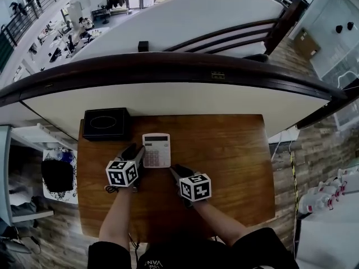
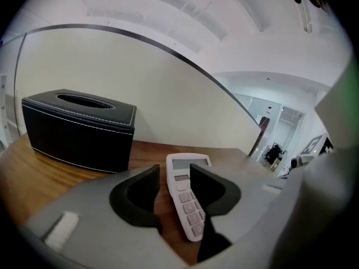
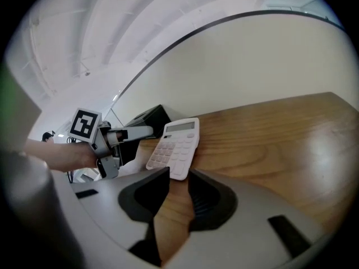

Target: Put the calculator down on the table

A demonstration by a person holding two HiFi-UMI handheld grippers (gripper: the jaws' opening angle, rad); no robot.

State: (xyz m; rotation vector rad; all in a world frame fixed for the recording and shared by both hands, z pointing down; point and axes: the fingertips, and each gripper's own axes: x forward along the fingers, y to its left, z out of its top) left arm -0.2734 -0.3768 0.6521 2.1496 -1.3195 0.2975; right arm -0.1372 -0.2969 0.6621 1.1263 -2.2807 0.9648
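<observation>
The white calculator (image 1: 156, 150) lies flat on the wooden table (image 1: 224, 156), display end away from me. My left gripper (image 1: 134, 150) is at its left edge, open. In the left gripper view the calculator (image 2: 182, 195) shows in the gap of the left gripper (image 2: 174, 170); bare wood lies between it and the left jaw, and the right jaw covers its far side. My right gripper (image 1: 175, 170) sits just short of the calculator's near right corner, open, with only wood between its jaws. In the right gripper view the calculator (image 3: 176, 147) lies just beyond the right gripper (image 3: 178, 175).
A black tissue box (image 1: 105, 123) stands at the table's back left corner, just behind the left gripper. A curved white wall with a dark rail (image 1: 168, 94) runs along the table's far edge. The table's right half (image 1: 235, 167) is bare wood.
</observation>
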